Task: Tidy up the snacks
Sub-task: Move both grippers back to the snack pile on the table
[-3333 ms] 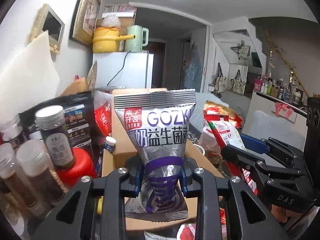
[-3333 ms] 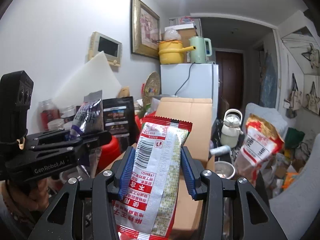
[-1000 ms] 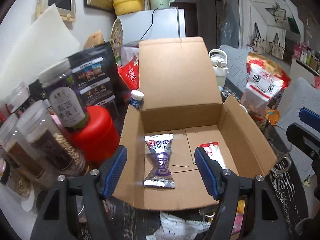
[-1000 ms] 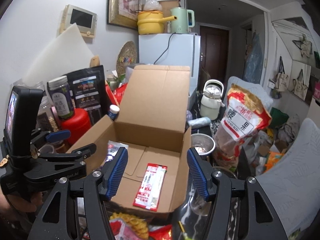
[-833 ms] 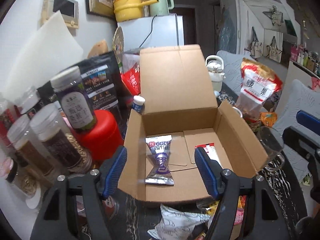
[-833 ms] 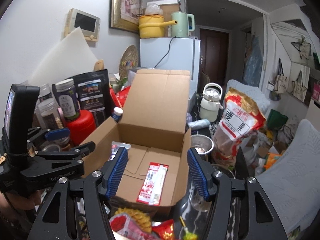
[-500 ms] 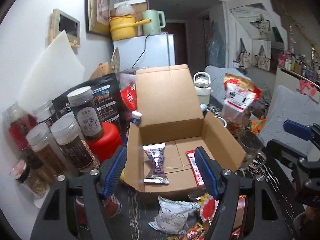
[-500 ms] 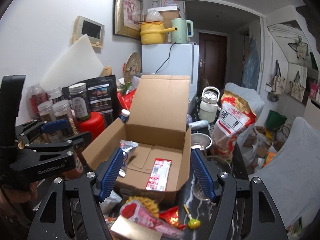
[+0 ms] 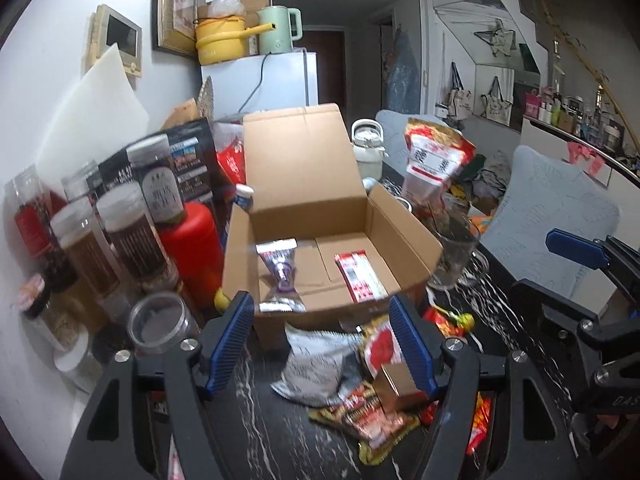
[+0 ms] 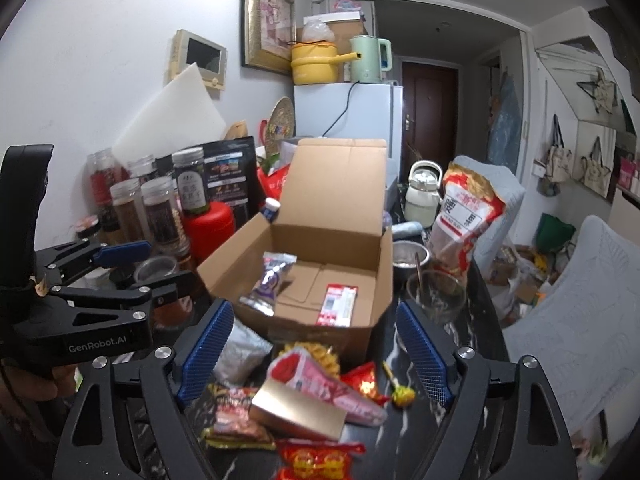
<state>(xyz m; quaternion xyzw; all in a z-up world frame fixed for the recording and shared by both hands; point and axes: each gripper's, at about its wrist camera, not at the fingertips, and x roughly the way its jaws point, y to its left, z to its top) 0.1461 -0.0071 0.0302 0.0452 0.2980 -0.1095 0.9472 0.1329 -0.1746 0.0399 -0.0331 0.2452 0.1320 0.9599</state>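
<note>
An open cardboard box [image 9: 404, 236] [image 10: 232, 252] stands on the dark marble table. Inside lie a silver-purple snack bag [image 9: 280, 276] [image 10: 266, 284] on the left and a red-white packet [image 9: 357, 276] [image 10: 336, 305] on the right. My left gripper [image 9: 322, 340] is open and empty, held back from the box front. My right gripper [image 10: 312, 350] is open and empty above loose snacks in front of the box: a grey bag [image 9: 316, 364] [image 10: 240, 350], a gold box [image 10: 298, 410] and red wrappers [image 9: 380, 348] [image 10: 320, 456].
Jars [image 9: 132, 232] [image 10: 160, 208] and a red canister [image 9: 192, 244] crowd the left. A glass [image 9: 450, 256] [image 10: 436, 296], a metal bowl [image 10: 408, 254], a big red-white bag [image 10: 464, 216] and a kettle [image 10: 420, 196] stand right of the box.
Both grippers released their packets into the box, opened, and have pulled back and up, so the loose snacks in front of the box came into view.
</note>
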